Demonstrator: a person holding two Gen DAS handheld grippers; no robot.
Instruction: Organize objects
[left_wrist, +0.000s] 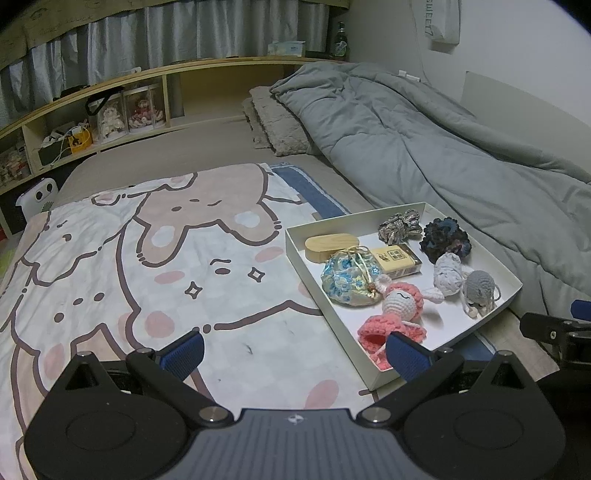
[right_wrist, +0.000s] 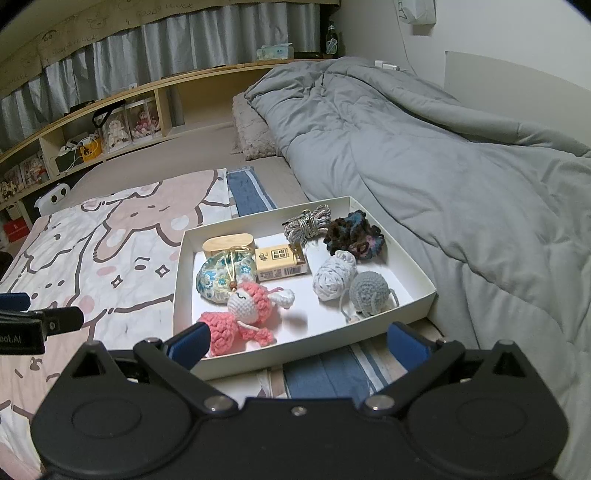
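Note:
A white shallow box (left_wrist: 301, 258) (right_wrist: 424, 280) lies on the bed. It holds a pink crochet doll (left_wrist: 397, 308) (right_wrist: 243, 310), a blue floral pouch (left_wrist: 345, 280) (right_wrist: 218, 278), a wooden oval case (left_wrist: 330, 245) (right_wrist: 227, 245), a tan card box (left_wrist: 397, 260) (right_wrist: 280, 264), a grey crochet ball (left_wrist: 478, 286) (right_wrist: 369, 293), a white yarn bundle (left_wrist: 448, 275) (right_wrist: 334, 277), a dark scrunchie (left_wrist: 445, 238) (right_wrist: 354, 236) and a grey rope knot (left_wrist: 400, 225) (right_wrist: 306, 223). My left gripper (left_wrist: 293, 354) is open and empty, left of the box's near corner. My right gripper (right_wrist: 299, 341) is open and empty at the box's near wall.
A cartoon-print blanket (left_wrist: 129, 266) (right_wrist: 92, 243) covers the bed to the left. A grey duvet (left_wrist: 424, 140) (right_wrist: 424, 147) is heaped to the right, with a pillow (left_wrist: 275, 125) behind. A wooden shelf (left_wrist: 110, 107) with boxed dolls runs along the back.

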